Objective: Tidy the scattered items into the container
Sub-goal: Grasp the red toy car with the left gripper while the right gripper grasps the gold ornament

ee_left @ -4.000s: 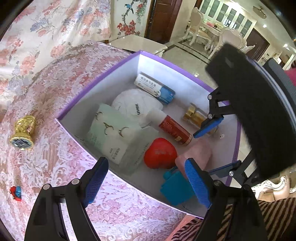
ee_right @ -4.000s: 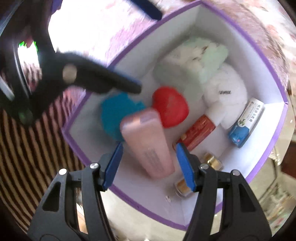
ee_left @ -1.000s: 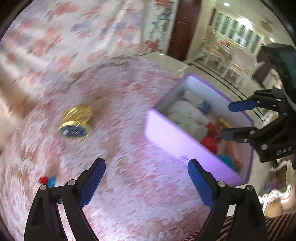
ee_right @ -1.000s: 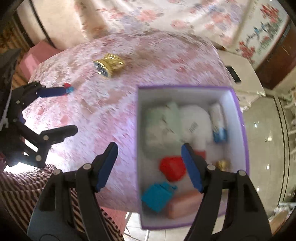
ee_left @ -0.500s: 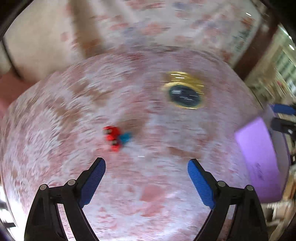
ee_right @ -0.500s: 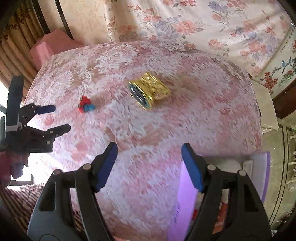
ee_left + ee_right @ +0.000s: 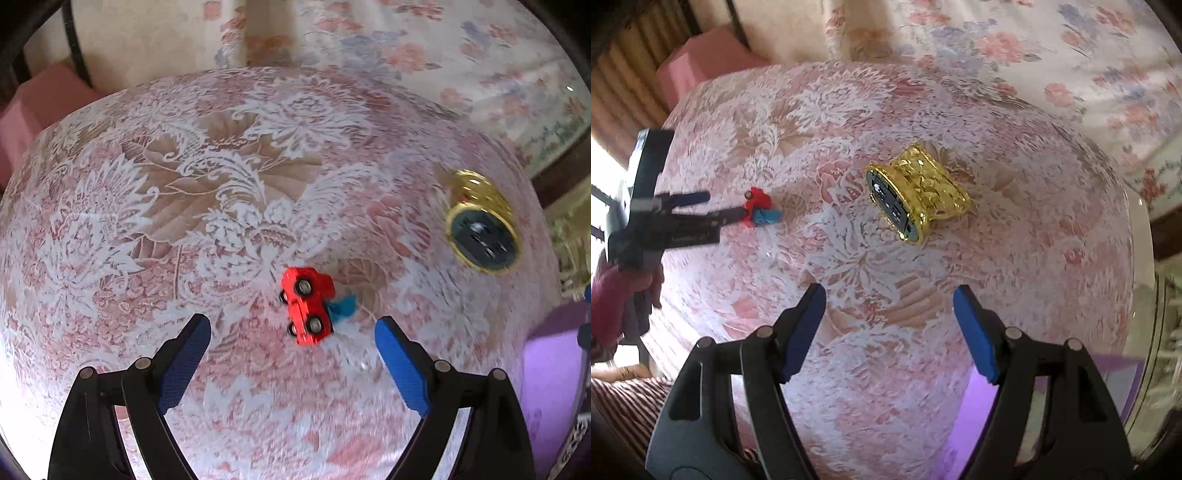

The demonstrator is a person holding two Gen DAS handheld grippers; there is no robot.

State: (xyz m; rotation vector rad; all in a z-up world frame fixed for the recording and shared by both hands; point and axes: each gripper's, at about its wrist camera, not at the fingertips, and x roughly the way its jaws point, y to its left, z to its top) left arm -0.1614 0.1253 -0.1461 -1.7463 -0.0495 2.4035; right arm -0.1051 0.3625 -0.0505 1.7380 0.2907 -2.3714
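A small red toy car (image 7: 308,306) with a blue part lies on the lace-covered round table (image 7: 221,192), just ahead of my open left gripper (image 7: 291,354), whose blue pads hold nothing. A gold cylindrical object (image 7: 480,225) with a dark round end lies on its side at the right. In the right wrist view that gold object (image 7: 919,192) sits ahead of my open, empty right gripper (image 7: 890,328). The left gripper (image 7: 701,212) shows there at the left, hovering by the toy car (image 7: 759,210). The purple container (image 7: 550,369) is at the right edge.
The purple box's wall (image 7: 975,417) shows under my right fingers. A pink stool (image 7: 701,62) stands beyond the table's far left edge, and a floral curtain (image 7: 1034,44) hangs behind. A person's hand and striped sleeve (image 7: 620,387) are at the lower left.
Both grippers swung away from the purple box toward the table's items. The toy car now lies close between my left fingers' line; the gold object has come nearer my right gripper.
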